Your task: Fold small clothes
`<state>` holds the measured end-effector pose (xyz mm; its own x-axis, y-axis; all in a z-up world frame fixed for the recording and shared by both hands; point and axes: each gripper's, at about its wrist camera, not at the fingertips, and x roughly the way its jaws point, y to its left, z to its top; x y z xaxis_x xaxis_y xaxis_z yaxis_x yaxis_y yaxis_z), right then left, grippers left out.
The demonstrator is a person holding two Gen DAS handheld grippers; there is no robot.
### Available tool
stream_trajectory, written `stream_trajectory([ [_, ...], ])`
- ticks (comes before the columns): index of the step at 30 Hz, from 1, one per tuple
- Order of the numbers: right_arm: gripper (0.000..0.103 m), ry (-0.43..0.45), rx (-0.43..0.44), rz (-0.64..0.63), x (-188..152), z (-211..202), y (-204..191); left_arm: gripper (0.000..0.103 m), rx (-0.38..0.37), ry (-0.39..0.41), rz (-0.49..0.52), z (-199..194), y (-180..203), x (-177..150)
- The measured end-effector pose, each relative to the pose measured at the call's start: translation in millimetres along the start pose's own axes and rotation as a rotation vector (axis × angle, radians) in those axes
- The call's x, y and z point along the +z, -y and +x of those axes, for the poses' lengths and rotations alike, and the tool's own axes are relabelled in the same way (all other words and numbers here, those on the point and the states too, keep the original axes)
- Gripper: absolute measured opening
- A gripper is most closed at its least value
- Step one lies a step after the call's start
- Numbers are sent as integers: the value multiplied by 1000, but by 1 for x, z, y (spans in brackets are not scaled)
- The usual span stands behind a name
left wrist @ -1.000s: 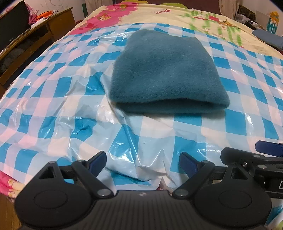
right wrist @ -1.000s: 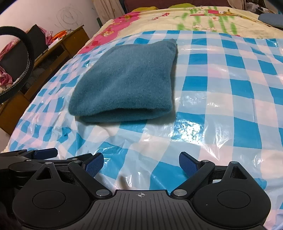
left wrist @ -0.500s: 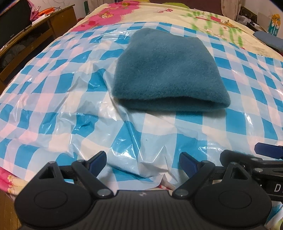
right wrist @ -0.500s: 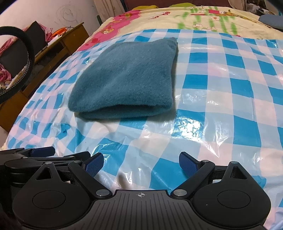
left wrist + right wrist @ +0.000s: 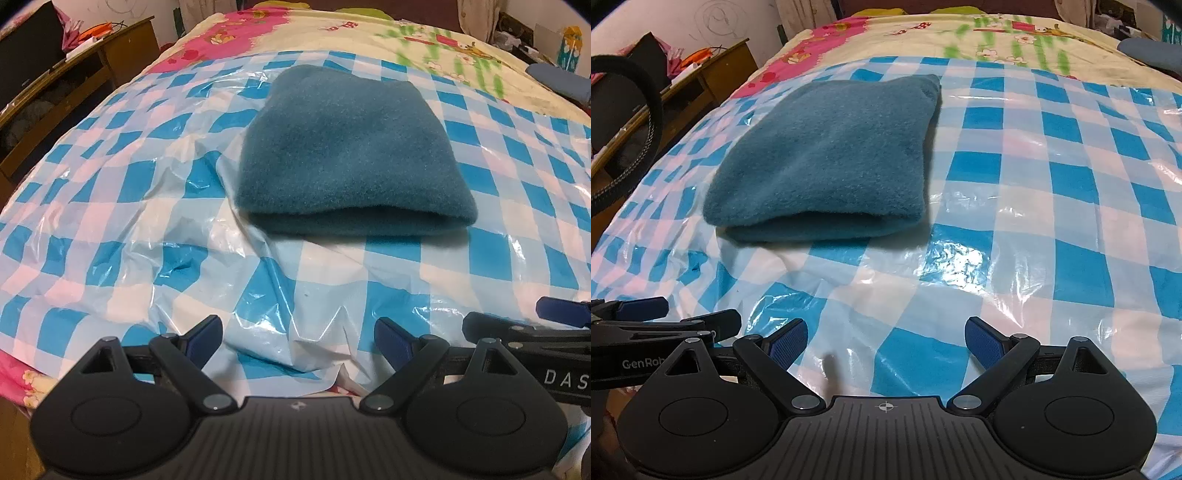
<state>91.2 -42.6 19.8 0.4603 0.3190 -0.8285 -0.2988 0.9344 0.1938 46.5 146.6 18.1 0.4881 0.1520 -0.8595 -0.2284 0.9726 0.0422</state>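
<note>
A teal fleece garment (image 5: 351, 155) lies folded in a flat rectangle on the blue-and-white checked plastic sheet (image 5: 122, 206) that covers the bed. It also shows in the right wrist view (image 5: 831, 162), left of centre, its folded edge towards me. My left gripper (image 5: 297, 338) is open and empty, low over the sheet's near edge, well short of the garment. My right gripper (image 5: 884, 338) is open and empty, beside the left one. Each gripper shows at the edge of the other's view.
A wooden desk (image 5: 85, 74) with clutter stands left of the bed. A floral bedspread (image 5: 369, 33) lies beyond the sheet. A dark blue item (image 5: 561, 79) sits at the far right. A black cable loop (image 5: 646, 110) hangs at the left in the right wrist view.
Both grippers have drifted slightly; the garment sits a little further right in both views. The jaws stay open and the garment lies as before.
</note>
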Motion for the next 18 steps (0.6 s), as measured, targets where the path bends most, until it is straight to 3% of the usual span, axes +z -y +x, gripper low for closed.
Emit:
stream_trajectory([
  [9,94,-5,-88,-39,3,3,-9,94,38,-3,38,3,2,2],
  [18,94,15,-116,-42,8,1,-18,94,41,14,42,2,-5,7],
])
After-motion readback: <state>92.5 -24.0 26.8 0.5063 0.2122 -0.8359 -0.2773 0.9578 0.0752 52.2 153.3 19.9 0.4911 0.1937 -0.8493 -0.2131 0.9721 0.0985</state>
